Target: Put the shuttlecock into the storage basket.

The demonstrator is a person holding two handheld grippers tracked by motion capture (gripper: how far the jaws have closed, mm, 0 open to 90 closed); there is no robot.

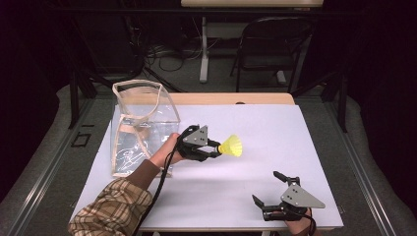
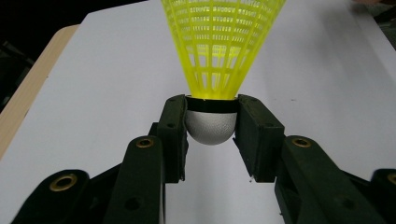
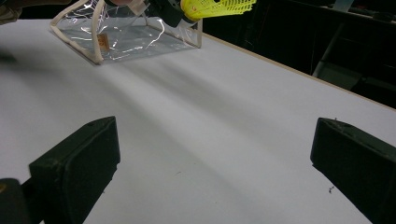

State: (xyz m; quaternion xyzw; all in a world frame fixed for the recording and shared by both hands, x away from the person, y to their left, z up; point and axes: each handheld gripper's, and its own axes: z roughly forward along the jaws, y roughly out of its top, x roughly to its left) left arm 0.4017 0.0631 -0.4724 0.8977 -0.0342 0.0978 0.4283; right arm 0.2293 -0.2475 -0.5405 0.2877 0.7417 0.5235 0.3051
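The left tongs (image 1: 217, 149) pinch the white round end of the yellow shuttlecock (image 1: 231, 145) and hold it up above the white worktop (image 1: 275, 142), just beside the clear bag (image 1: 140, 125). The right tongs (image 1: 266, 188) rest wide apart, with nothing in them.

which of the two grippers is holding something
The left gripper, beside the clear bag: its jaws are shut on the white cork of the yellow shuttlecock. The right gripper, at the table's near edge, stands wide open with nothing between its jaws.
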